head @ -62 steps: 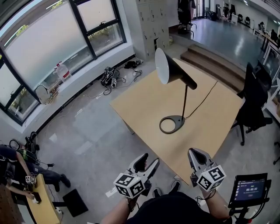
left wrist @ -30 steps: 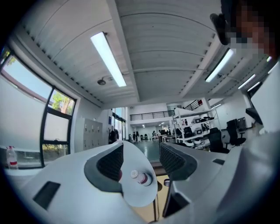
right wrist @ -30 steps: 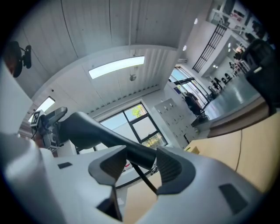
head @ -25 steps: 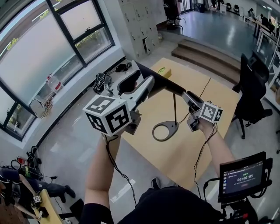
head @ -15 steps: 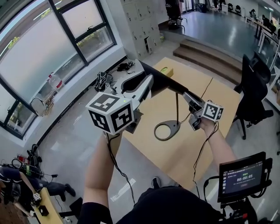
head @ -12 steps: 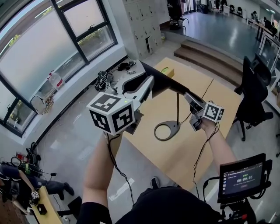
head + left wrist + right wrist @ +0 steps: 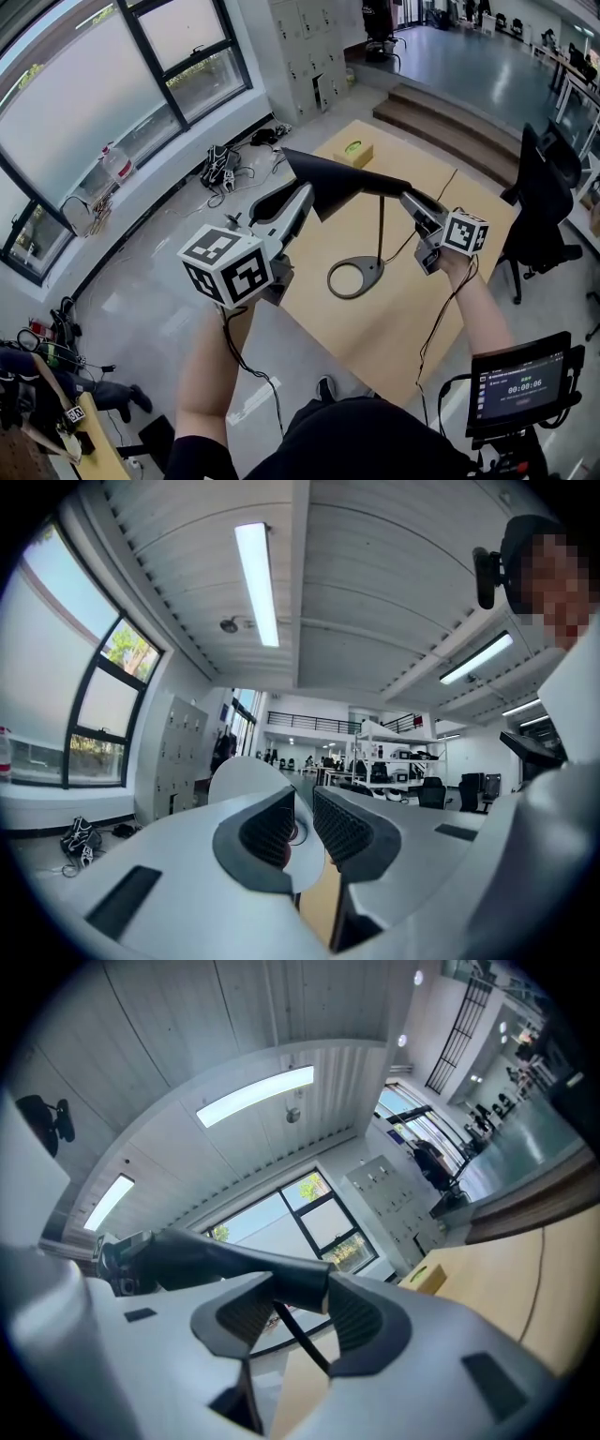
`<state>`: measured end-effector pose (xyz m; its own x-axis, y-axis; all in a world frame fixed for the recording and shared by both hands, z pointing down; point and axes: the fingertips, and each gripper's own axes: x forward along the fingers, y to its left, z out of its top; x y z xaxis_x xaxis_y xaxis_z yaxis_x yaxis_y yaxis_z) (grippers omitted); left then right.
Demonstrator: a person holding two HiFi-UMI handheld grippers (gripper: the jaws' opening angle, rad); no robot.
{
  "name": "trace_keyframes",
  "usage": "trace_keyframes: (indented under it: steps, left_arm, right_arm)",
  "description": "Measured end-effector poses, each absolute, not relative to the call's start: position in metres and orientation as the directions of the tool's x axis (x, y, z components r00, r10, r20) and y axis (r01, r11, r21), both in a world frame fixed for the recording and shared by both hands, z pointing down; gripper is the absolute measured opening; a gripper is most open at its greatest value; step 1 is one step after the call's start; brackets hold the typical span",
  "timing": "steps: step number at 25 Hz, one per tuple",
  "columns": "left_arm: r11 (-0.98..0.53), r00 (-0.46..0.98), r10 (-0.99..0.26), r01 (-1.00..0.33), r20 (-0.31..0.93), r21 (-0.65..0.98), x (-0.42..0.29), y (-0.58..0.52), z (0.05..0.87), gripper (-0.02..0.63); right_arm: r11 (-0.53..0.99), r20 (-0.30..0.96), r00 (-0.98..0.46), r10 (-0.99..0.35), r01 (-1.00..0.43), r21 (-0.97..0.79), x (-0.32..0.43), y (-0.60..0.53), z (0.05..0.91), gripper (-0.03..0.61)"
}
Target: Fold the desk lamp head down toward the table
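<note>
Lamp shade shows matt black outside, smooth white inside. The table is pale, smooth wood; at nine o'clock of it the grey floor shines. Left gripper: smooth light plastic, dark ribbed pads.

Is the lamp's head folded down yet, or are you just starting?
Just starting. Done: both grippers have hold of the lamp head. The left gripper has just closed on its thin front rim, and the right gripper, just tightening, clamps its narrow back end. In hand: the tipping itself. Still to do: the head looks about level above the table, so it must swing down toward it.
</note>
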<state>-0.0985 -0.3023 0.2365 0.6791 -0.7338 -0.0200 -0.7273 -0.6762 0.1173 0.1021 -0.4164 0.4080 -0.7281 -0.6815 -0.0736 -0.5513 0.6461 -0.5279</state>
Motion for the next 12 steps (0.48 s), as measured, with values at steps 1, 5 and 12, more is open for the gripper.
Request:
trace_keyframes:
  steps: [1,5,12]
  left_arm:
    - [-0.673,0.676,-0.737,-0.729,-0.021,0.125,-0.100,-0.301,0.240,0.069]
    - [-0.661,0.666,-0.745,-0.733,-0.029,0.160,-0.106,-0.298,0.251,0.066]
    - [-0.641,0.652,-0.757,-0.733,-0.034,0.227,-0.116,-0.293,0.272,0.064]
  right_arm:
    - [0.652,-0.065,-0.731,-0.679,-0.559,-0.513,0.103,-0.416,0.407,0.188]
    - [0.662,-0.036,-0.736,-0.677,-0.587,-0.466,0.105,-0.416,0.403,0.187]
    - [0.668,0.010,-0.724,-0.689,-0.641,-0.380,0.107,-0.416,0.397,0.187]
